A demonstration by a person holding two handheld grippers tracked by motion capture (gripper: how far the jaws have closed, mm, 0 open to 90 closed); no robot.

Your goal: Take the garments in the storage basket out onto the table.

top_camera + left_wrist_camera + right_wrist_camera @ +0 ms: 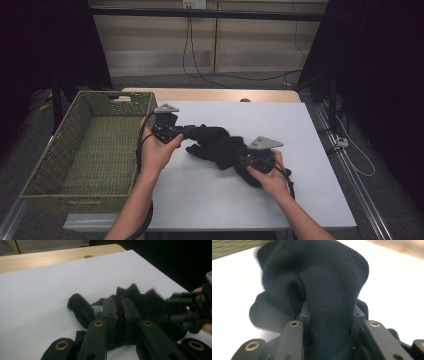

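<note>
White sheeting [210, 200] covers the tabletop, with a pale wooden edge [210, 95] at the far side and a green woven plastic basket [45, 165] standing at the left. A black soft-knit fabric garment [215, 142] lies bunched near the middle of the sheet, between the two hands. Its long axis runs diagonally in the high view, from the far left end down to the near right end. The cloth is matte, thick and heavily creased, with folded lobes spreading onto the sheet; in the left gripper view a small pale label [96, 308] shows on one fold.

Left gripper [186, 131]: jaws nearly closed, pinching a thin fold at the garment's far left end, as the left gripper view [119, 307] shows.

Right gripper [239, 159]: jaws partly closed around a thick roll of the cloth at the near right end. In the right gripper view [331, 315] the roll fills the gap and both pads press against it.
</note>
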